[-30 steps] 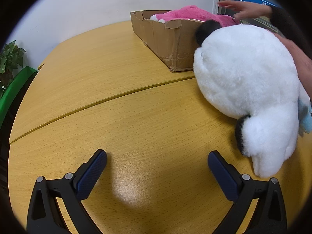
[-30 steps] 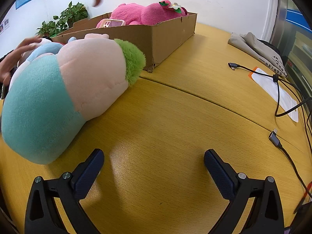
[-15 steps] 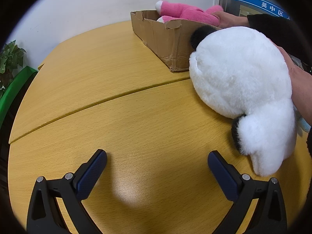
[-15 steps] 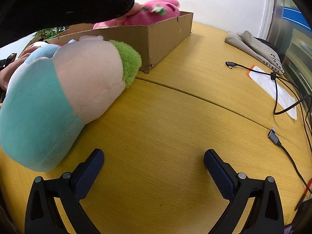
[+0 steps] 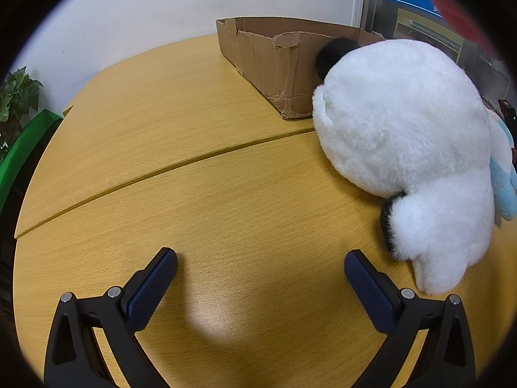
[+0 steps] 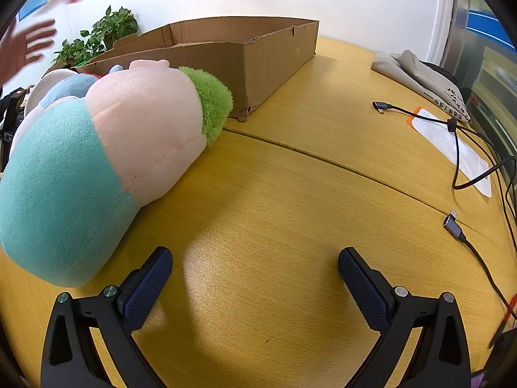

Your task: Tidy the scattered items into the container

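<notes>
A brown cardboard box (image 5: 274,61) stands on the yellow wooden table (image 5: 200,148); it also shows in the right wrist view (image 6: 265,58), with nothing showing above its rim. A big white plush with black ears (image 5: 410,148) lies in front of the box, right of my left gripper (image 5: 260,268), which is open and empty above the table. A teal, pink and green plush (image 6: 106,161) lies left of my right gripper (image 6: 255,268), which is open and empty. A pale blue plush (image 6: 64,85) lies behind it.
Black USB cables (image 6: 465,135), a white sheet (image 6: 452,148) and a grey cloth bag (image 6: 420,77) lie on the table's right side. A potted plant (image 6: 100,35) stands behind the box. A person's hand (image 6: 29,48) is blurred at the upper left. A green object (image 5: 22,142) is beyond the table's left edge.
The person's hands lifted the pink plush out of the box and let go of the white plush; a red-pink blur now passes along the top edge. Both grippers stay still.
</notes>
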{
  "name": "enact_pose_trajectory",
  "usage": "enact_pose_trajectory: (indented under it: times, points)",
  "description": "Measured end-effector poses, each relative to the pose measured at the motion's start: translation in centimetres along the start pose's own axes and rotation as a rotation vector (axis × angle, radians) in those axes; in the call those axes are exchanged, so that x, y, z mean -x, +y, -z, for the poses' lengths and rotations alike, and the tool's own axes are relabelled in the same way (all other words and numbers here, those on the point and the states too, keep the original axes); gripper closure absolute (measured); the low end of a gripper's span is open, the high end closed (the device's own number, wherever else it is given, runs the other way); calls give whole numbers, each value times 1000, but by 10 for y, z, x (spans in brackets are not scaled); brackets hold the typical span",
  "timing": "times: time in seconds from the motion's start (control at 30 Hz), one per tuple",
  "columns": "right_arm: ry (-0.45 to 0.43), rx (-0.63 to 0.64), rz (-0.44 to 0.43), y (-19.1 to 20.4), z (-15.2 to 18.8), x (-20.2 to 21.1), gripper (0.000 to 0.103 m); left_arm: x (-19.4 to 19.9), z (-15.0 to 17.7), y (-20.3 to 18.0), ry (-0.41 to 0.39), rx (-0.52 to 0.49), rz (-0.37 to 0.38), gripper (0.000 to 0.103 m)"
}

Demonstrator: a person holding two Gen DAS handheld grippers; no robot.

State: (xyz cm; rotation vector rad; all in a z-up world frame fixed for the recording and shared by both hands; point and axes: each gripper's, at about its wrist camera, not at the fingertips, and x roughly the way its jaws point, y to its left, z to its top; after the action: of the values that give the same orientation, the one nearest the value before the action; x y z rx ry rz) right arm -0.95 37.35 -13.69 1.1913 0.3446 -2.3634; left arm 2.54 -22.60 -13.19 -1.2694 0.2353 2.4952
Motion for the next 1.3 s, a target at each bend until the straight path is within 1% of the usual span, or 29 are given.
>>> enact_pose_trajectory:
  times: [0.47, 0.53, 0.67, 0.73, 1.3]
  points:
    - [0, 0, 0, 0, 0, 0, 0, 0, 0, 0, 0, 7, -4, 0]
    - [0, 0, 0, 0, 0, 0, 0, 1, 2, -1, 0, 42, -29, 0]
    - [0, 0, 0, 0, 1, 0, 0, 5, 9, -6, -1, 172, -125, 0]
    - [0, 0, 0, 0, 1, 0, 0, 6, 10, -7, -1, 205, -148, 0]
    - [-1, 0, 0, 0, 1, 0, 0, 7, 12, -3, -2, 210, -151, 0]
